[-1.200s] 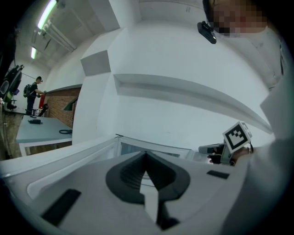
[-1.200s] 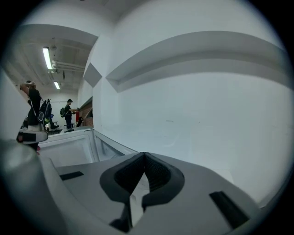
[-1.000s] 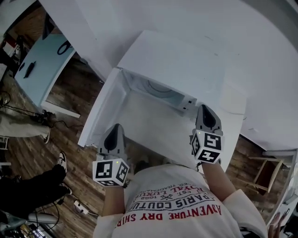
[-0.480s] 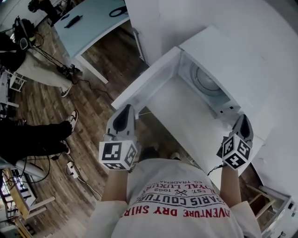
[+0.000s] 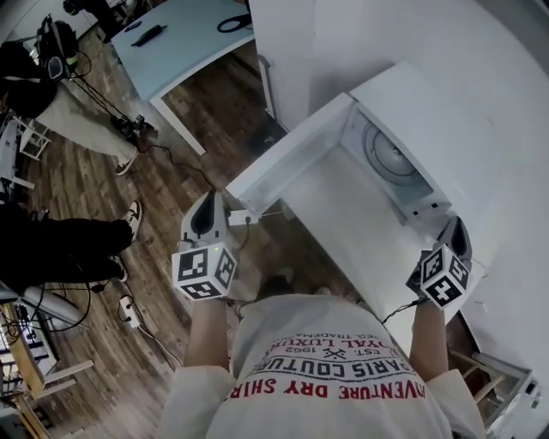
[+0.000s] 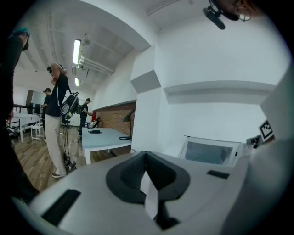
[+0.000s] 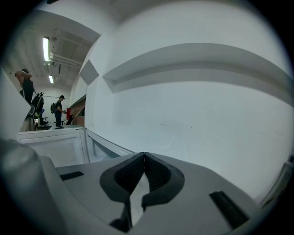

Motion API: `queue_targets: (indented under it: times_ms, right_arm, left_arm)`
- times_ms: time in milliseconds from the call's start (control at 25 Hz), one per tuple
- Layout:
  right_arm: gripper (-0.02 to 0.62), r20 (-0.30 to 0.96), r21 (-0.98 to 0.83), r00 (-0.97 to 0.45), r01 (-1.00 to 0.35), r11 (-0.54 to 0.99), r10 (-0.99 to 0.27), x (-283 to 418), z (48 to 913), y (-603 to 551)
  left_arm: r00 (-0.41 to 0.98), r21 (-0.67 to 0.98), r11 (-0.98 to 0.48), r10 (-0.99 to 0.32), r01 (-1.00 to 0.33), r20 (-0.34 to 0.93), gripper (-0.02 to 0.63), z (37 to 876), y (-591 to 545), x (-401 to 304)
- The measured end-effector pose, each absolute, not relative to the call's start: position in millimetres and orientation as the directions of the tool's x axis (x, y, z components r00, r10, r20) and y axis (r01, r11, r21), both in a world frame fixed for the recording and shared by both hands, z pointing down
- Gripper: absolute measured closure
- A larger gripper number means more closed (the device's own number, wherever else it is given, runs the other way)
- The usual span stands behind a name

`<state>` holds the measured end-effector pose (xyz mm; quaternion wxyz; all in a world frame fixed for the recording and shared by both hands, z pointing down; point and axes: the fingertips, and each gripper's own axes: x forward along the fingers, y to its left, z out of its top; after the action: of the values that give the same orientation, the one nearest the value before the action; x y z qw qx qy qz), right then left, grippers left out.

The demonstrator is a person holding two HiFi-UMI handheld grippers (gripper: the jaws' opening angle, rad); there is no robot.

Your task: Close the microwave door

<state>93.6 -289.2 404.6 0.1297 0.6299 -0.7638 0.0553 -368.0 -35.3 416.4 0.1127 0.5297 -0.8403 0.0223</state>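
I count one white box-shaped microwave oven (image 5: 429, 111) with one white hinged door (image 5: 283, 150). Two grey handheld grippers are present: one left gripper (image 5: 207, 199), one right gripper (image 5: 455, 223). Each carries one black-and-white marker cube (image 5: 204, 273), two in total. Far left stands one pale blue rectangular table (image 5: 180, 51) bearing one coiled black cable (image 5: 233, 21). Near left are two bystanders, one in beige trousers (image 5: 64, 120), one in black trousers (image 5: 60, 249). The left gripper view shows two lit ceiling strip lights (image 6: 76, 50).
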Motion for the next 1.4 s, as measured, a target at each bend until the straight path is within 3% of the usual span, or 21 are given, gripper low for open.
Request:
queue_targets:
  times_ms: [640,1400]
  right_arm:
    - [0.583,0.258,0.029,-0.158,-0.985,0.171,-0.953,92.5,401.5,-283.6]
    - [0.583,0.245,-0.055,-0.284,-0.959,0.279,-0.927,91.3,400.9,-287.2]
  left_arm:
    - [-0.264,0.101,0.297,-0.929,-0.949,0.259,0.600,445.0,-58.9,-375.9]
    - [-0.014,0.174,0.064,-0.961,-0.983,0.277,0.600,451.8,-88.5,-228.1]
